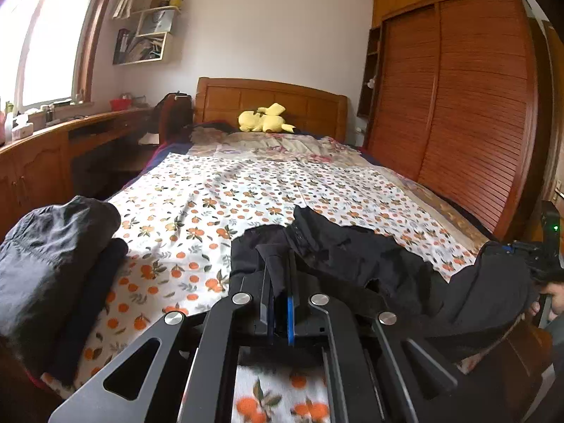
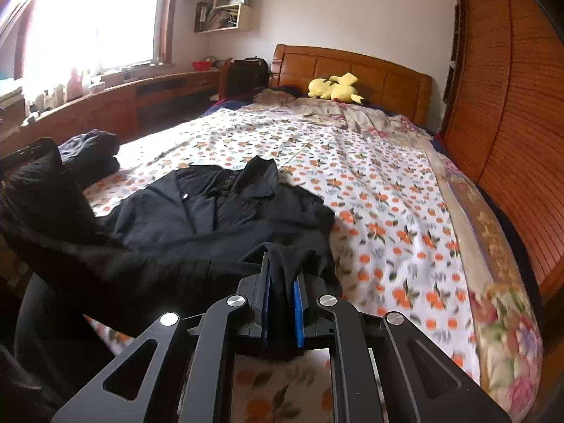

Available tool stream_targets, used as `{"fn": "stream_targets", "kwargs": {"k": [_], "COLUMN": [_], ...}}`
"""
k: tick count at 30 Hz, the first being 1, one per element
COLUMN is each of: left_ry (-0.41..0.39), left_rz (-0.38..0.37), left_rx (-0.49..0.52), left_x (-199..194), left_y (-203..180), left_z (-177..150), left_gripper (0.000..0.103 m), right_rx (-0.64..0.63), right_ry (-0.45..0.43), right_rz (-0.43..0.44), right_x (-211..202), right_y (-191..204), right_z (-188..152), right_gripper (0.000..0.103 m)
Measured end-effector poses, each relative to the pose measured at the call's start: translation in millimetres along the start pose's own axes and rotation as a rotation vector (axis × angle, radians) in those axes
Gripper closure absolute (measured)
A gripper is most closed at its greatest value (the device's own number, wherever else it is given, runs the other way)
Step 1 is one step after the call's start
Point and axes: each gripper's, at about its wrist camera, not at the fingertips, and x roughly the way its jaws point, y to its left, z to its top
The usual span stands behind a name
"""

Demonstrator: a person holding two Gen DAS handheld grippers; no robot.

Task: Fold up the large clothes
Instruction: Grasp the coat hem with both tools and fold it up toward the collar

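- My left claw (image 1: 280, 283) is pinched shut on a fold of the black shirt (image 1: 356, 257) — cloth sticks up between the blue pads (image 1: 290, 317) in the left wrist view.
- My right claw (image 2: 282, 282) is likewise clamped on the black shirt (image 2: 211, 218), with a tuck of fabric between its blue pads (image 2: 299, 313).
- The shirt lies on the near part of the bed (image 2: 387, 190), collar pointing toward the headboard (image 2: 352, 67), front placket facing up.
- The end of the shirt nearest me is lifted off the sheet and hangs between the two claws; the far part rests flat on the orange-print sheet (image 1: 218, 190).
- In the left wrist view the other claw (image 1: 528, 257) shows at the right edge, with dark cloth draped up to it; part of a hand (image 1: 550, 299) shows just below, blurred.
- In the right wrist view, shirt fabric rises at the left edge toward the left claw (image 2: 31, 151), only partly visible.
- A stack of folded dark clothes (image 1: 60, 268) sits at the left edge of the bed, apart from the shirt — same stack seen in the right view (image 2: 91, 155).
- Yellow plush toy (image 1: 264, 120) lies at the head of the bed against the headboard (image 1: 268, 102).
- Floral quilt (image 2: 500, 282) shows under the sheet along the right side of the bed.
- Wooden slatted wardrobe (image 1: 458, 98) on the right, wooden counter (image 1: 70, 130) under the window (image 1: 53, 35) on the left, wall shelves (image 1: 151, 31) above.
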Motion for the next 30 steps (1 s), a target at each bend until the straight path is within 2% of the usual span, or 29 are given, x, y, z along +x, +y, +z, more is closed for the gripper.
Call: {"fn": "stream_targets", "kwargs": {"k": [9,15,20,26,30], "left_ry": [-0.006,-0.004,0.002,0.033,0.034], "left_rz": [0.064,0.136,0.168,0.158,0.153], "left_rx": [0.065,0.090,0.084,0.093,0.097], "left_x": [80.5,144.3,197.8,248.7,262.9], "left_y": [9.7,19.9,35.7,44.7,47.3], "left_z": [54.1,90.3,114.7,126.3,125.6], "left_gripper": [0.098,0.098,0.098,0.097,0.094], "right_rx": [0.002,-0.002,0.027,0.064,0.087], "right_ry": [-0.029,-0.039,-0.050,-0.031,-0.015], "right_rz": [-0.023,-0.102,-0.177,-0.235,-0.285], "right_x": [82.4,154.7,206.3,264.6,294.1], "right_y": [-31.3,-55.7,-75.3,-89.4,-93.5], "right_z": [48.1,87.6,117.6,142.3,152.3], "right_gripper": [0.094,0.094,0.094,0.094,0.094]}}
